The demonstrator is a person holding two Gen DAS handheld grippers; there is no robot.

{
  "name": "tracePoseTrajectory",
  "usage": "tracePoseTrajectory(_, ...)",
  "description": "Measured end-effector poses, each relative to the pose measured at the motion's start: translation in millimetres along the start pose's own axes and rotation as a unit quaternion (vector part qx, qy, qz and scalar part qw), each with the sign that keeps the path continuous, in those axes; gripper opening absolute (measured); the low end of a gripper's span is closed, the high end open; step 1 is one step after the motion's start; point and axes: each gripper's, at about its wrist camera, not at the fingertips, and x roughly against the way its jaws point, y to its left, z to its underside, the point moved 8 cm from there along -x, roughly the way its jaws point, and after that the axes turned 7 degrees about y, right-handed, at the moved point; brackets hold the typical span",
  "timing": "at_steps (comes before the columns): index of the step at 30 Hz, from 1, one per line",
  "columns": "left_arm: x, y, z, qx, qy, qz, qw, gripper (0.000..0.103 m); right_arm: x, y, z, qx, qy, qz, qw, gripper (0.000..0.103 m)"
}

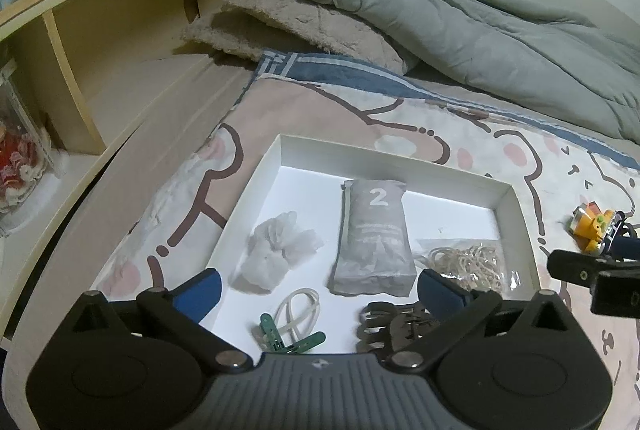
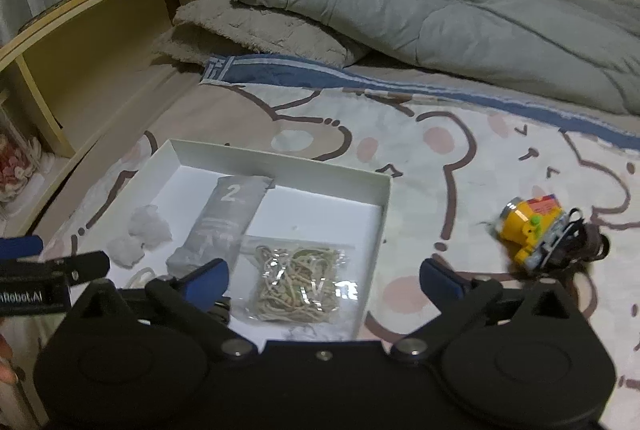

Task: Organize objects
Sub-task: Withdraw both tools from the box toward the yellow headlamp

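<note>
A white shallow box (image 1: pixel 516 213) (image 2: pixel 382 213) lies on the bed. In it are a grey pouch marked 2 (image 1: pixel 374 242) (image 2: pixel 224 226), a white crumpled wad (image 1: pixel 276 250) (image 2: pixel 140 234), a clear bag of rubber bands (image 1: pixel 472 262) (image 2: pixel 300 278), a loose band (image 1: pixel 298 312), green pegs (image 1: pixel 292 340) and a brown claw clip (image 1: pixel 392 326). A yellow headlamp (image 2: pixel 536 230) (image 1: pixel 592 226) lies on the blanket right of the box. My left gripper (image 1: pixel 320 290) is open and empty over the box's near edge. My right gripper (image 2: pixel 324 278) is open and empty over the box's right corner.
A cartoon bear blanket (image 2: pixel 440 149) covers the bed. A grey duvet (image 2: pixel 440 9) and a fuzzy pillow (image 2: pixel 256 29) lie at the back. A wooden shelf headboard (image 1: pixel 120 29) runs along the left.
</note>
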Motion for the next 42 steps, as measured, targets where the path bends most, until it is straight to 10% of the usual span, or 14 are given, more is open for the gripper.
tracePoseTrajectory(42,3.4,-168.6,-28.8,-0.083,-0.033,0.062,0.994,0.103,70.1,-190.0,20.4,-0.088,-0.056,0.095,0.99,0.103)
